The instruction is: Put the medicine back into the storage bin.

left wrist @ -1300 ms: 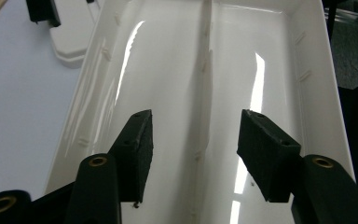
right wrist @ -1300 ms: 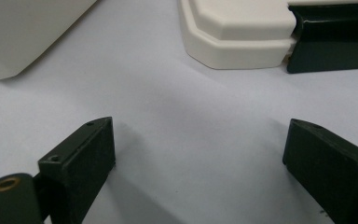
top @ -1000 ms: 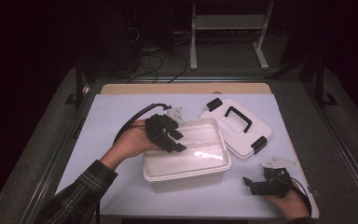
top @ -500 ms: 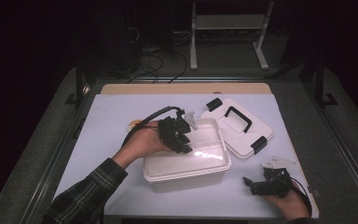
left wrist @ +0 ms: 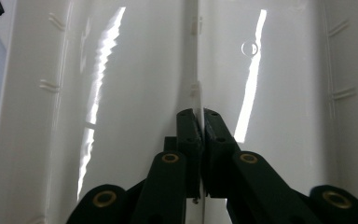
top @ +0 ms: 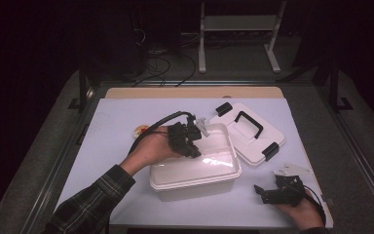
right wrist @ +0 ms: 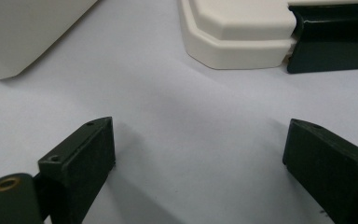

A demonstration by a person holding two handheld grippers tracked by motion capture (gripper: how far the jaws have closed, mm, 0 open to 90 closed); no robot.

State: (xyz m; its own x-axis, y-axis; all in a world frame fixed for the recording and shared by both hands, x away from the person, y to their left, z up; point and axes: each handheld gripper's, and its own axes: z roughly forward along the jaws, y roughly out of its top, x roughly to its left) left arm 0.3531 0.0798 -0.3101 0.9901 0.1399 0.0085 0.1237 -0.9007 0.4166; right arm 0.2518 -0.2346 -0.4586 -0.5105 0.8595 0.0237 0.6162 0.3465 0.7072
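A white open box (top: 195,170) stands in the middle of the table. My left gripper (top: 192,146) reaches over its left rim, held by a hand in a plaid sleeve. In the left gripper view its jaws have just been closing, and the gripper (left wrist: 199,116) is shut on the thin upright wall of the box (left wrist: 121,93), seen edge on between the pads. The box's lid (top: 246,131), with a black handle and black latches, lies to the right of the box. My right gripper (top: 260,192) rests at the front right, open (right wrist: 200,149) with only bare table between its jaws.
A pale mat (top: 121,117) covers the table; a small round orange thing (top: 140,129) lies left of the box. In the right gripper view, a corner of the lid (right wrist: 237,32) with a black latch (right wrist: 331,37) lies ahead, the box (right wrist: 23,32) at left.
The left gripper has shifted a little to the right onto the box's rim and its jaws have closed on the wall. The right gripper has stayed put.
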